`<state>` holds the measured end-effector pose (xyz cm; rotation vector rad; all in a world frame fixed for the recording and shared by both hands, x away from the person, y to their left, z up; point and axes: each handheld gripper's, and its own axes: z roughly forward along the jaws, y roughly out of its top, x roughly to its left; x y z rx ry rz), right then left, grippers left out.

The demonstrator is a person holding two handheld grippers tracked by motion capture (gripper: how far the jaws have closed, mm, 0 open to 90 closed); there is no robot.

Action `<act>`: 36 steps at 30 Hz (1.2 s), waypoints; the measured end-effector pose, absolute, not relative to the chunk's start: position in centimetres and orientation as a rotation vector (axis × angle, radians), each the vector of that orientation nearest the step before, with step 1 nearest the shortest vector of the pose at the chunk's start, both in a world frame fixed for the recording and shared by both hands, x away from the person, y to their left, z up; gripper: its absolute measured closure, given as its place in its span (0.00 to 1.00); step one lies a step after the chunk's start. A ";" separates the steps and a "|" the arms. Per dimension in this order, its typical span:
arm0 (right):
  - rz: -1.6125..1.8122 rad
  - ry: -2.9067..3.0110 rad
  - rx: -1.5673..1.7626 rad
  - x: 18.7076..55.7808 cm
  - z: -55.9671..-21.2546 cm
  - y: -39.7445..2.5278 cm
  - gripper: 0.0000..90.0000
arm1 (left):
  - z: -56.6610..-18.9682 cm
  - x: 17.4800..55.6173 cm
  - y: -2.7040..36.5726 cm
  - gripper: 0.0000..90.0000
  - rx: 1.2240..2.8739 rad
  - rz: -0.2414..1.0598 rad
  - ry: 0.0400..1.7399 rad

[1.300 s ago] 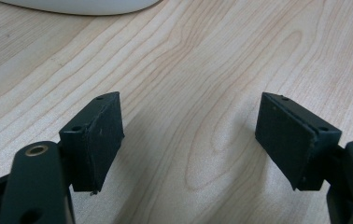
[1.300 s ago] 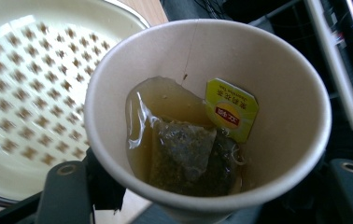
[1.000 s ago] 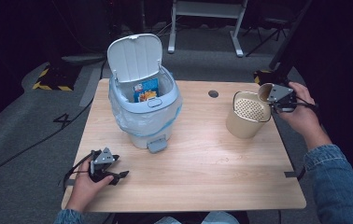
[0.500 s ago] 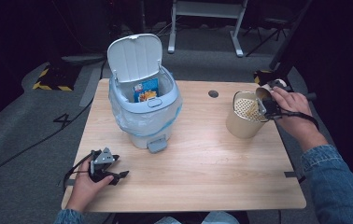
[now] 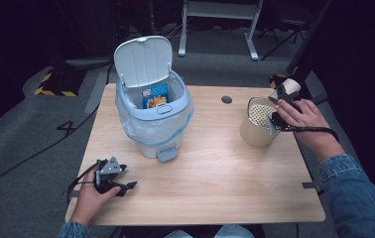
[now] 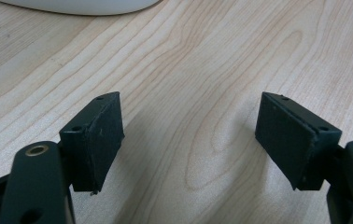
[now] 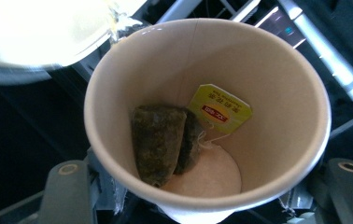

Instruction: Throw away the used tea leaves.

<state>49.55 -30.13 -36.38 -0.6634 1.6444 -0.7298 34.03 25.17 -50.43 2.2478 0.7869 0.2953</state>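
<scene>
A paper cup (image 7: 268, 93) is clamped between the jaws of my right gripper (image 7: 207, 198), its mouth facing the camera. Inside lie two wet tea bags (image 7: 158, 140) and a yellow tag (image 7: 220, 109). In the high view the cup (image 5: 288, 88) is tilted at the far right rim of a beige container (image 5: 255, 134) with a perforated strainer top (image 5: 260, 113); my right gripper (image 5: 282, 101) sits under the hand. My left gripper (image 5: 121, 184) rests open on the table's front left, with only wood between its pads (image 6: 104, 135).
A white pedal bin (image 5: 153, 119) stands at the table's back left, lid (image 5: 142, 60) up, a snack packet (image 5: 155, 95) inside. Its foot pedal (image 5: 166, 154) points toward me. A cable hole (image 5: 226, 99) lies behind the beige container. The wooden table (image 5: 225, 183) has bare room in the middle and front.
My right hand has brought the paper cup leftward to the beige container's rim and tilted it there. The left gripper has stayed still.
</scene>
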 end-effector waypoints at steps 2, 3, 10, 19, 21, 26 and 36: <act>-0.775 1.599 -0.714 49.4 -36.6 -30.0 0.37 | -50.4 34.0 25.2 0.26 2.248 0.295 0.787; -0.775 1.599 -0.714 49.4 -36.6 -30.0 0.37 | -50.4 34.0 25.2 0.26 2.248 0.295 0.787; -0.895 1.433 -0.893 48.6 -37.5 -29.3 0.36 | -50.4 34.0 25.2 0.26 2.248 0.295 0.787; -0.930 1.390 -0.926 48.5 -37.5 -28.7 0.36 | -50.4 34.0 25.2 0.26 2.248 0.295 0.787; -0.931 1.393 -0.957 48.5 -37.7 -28.7 0.36 | -50.4 34.0 25.2 0.26 2.247 0.295 0.787; -0.926 1.368 -0.936 48.5 -36.9 -28.4 0.36 | -50.4 34.0 25.2 0.26 2.248 0.295 0.787; -0.943 1.359 -0.988 48.1 -37.4 -27.7 0.36 | -50.4 34.0 25.2 0.26 2.247 0.295 0.787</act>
